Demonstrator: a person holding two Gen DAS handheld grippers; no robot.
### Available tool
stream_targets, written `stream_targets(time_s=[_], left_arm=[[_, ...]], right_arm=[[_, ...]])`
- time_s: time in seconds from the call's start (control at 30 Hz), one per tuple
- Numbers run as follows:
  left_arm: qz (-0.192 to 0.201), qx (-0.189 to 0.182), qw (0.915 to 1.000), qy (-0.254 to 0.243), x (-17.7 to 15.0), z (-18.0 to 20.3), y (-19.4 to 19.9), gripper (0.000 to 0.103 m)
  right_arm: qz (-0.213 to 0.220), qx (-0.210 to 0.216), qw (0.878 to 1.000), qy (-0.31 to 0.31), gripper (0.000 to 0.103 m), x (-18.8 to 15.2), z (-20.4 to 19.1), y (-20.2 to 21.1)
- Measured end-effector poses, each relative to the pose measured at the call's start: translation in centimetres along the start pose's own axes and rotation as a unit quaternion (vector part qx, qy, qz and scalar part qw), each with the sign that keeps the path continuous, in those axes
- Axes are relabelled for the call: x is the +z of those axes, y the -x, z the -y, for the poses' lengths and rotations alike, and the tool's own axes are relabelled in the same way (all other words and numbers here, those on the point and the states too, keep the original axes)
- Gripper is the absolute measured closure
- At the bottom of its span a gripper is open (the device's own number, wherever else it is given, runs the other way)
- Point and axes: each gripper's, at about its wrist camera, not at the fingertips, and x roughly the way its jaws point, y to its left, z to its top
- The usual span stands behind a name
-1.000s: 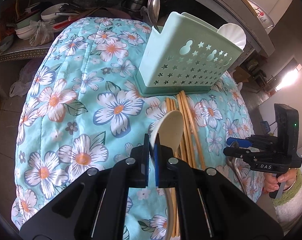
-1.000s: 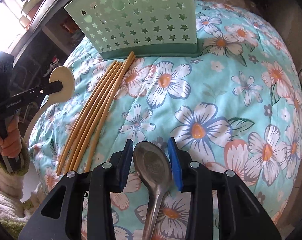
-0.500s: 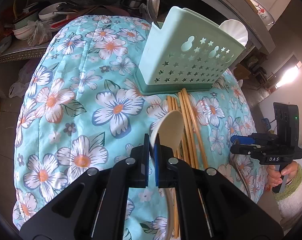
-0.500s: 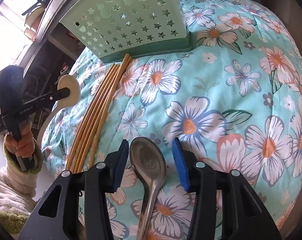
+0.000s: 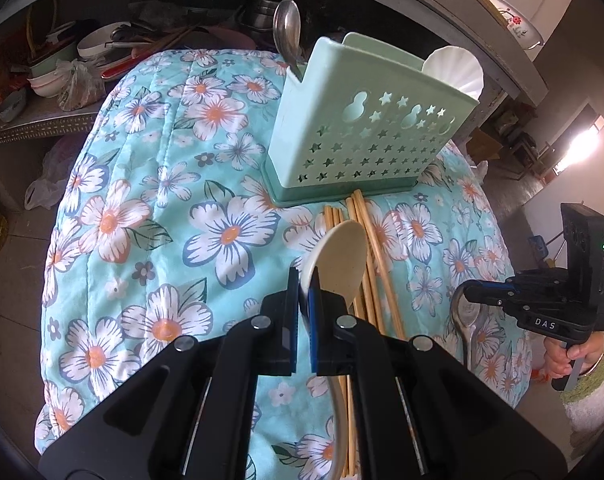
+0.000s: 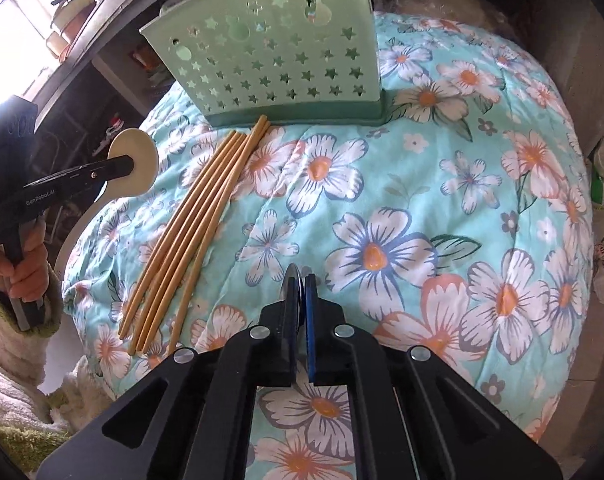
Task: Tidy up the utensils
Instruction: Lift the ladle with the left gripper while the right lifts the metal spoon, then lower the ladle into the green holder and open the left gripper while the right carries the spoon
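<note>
Cream plastic spoon [image 5: 340, 258] is clamped by its bowl between the closed fingers of the left gripper [image 5: 303, 290], and its handle hangs down below them. The right gripper [image 6: 300, 286] has just been closing its jaws, and now they pinch the edge of the grey metal spoon [image 5: 467, 318], which stands on edge between the pads. Ahead of both pairs of fingers stands the mint green plastic utensil holder with star holes [image 6: 278, 60]. Between it and the fingers lie the long bamboo chopsticks [image 6: 194, 232] on the flowered turquoise quilt [image 6: 441, 208].
</note>
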Motion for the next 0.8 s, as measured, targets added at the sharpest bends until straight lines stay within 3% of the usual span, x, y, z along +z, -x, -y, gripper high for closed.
stream_targets(time_s=[0.23,0.37,0.47,0.63,0.8], left_arm=[[0.081,0.005,0.9967,-0.009,2.8,1.1,5.4,0.099],[0.170,0.007,0.9855,0.001,6.2,1.7,9.7,0.099],[0.240,0.004,0.9707,0.014,8.8,2.3,12.3,0.099],[0.340,-0.018,0.9396,0.037,12.5,3.3,14.3,0.099],[0.385,-0.071,0.9182,0.062,15.0,4.0,13.5,0.099]], right_arm=[[0.129,-0.047,0.990,0.018,0.099,1.8,-1.8,7.4],[0.204,-0.059,0.977,0.019,0.099,2.7,-2.4,11.0],[0.248,-0.054,0.967,0.007,0.099,3.3,-2.4,12.9],[0.273,-0.035,0.961,-0.023,0.099,3.4,-1.5,13.8],[0.264,-0.018,0.962,-0.066,0.099,3.1,0.2,13.0]])
